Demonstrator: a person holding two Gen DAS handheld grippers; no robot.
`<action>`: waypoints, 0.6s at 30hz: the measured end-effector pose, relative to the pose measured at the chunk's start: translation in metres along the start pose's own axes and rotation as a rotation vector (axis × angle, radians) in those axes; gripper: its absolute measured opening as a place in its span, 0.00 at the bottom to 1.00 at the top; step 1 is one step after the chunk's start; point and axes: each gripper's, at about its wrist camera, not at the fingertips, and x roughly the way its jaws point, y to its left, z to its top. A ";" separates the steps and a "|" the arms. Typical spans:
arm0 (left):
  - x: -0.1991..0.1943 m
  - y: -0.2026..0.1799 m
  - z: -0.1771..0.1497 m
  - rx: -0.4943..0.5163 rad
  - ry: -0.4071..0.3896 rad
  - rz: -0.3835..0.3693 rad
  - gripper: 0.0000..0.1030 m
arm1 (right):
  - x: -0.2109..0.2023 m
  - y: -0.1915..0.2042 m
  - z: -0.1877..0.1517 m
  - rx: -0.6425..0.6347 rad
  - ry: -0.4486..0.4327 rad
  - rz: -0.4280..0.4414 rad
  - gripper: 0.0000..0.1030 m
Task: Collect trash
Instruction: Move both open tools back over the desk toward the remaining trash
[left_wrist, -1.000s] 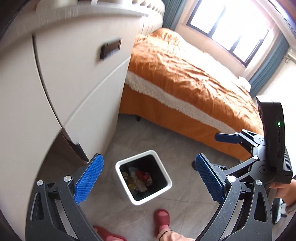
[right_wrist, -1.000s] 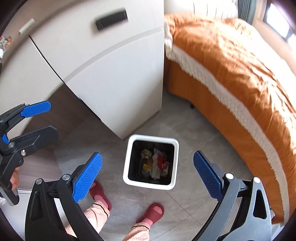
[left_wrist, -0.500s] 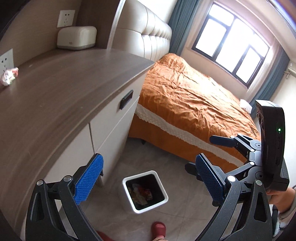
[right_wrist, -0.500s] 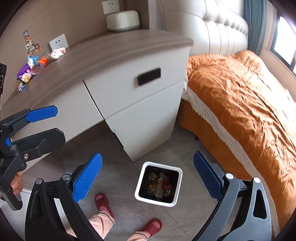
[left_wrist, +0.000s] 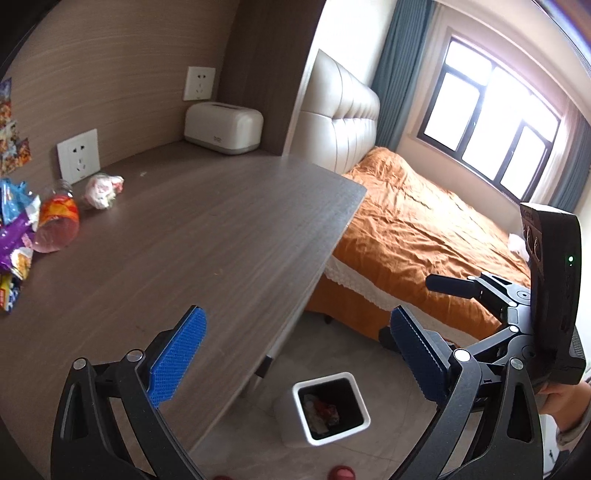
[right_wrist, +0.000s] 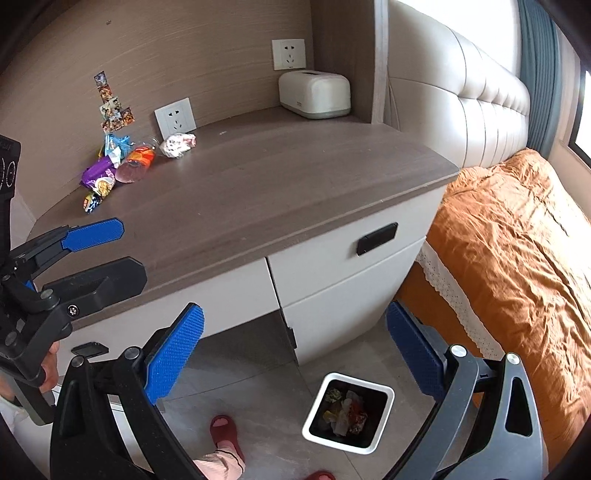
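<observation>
Trash lies in a heap at the back left of the wooden desk top: a plastic bottle with an orange label on its side, a crumpled white wrapper and purple and blue snack wrappers. The right wrist view shows the same bottle, crumpled wrapper and wrappers. A white bin with trash in it stands on the floor by the desk. My left gripper hangs open and empty over the desk's front edge. My right gripper is open and empty above the bin.
A cream tissue box sits in the desk's back corner below wall sockets. An orange bed runs along the right. White drawers sit under the desk. A foot in a red slipper stands near the bin.
Both grippers have risen and tilted up from above the bin to desk height. The desk top and its heap of trash came into view. Both stayed open and empty.
</observation>
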 end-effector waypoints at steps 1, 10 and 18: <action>-0.004 0.006 0.002 -0.002 -0.008 0.014 0.95 | 0.001 0.006 0.005 -0.011 -0.007 0.007 0.96; -0.045 0.075 0.022 -0.053 -0.096 0.161 0.95 | 0.019 0.066 0.056 -0.111 -0.060 0.083 0.96; -0.072 0.139 0.038 -0.086 -0.147 0.242 0.95 | 0.046 0.126 0.095 -0.176 -0.089 0.153 0.96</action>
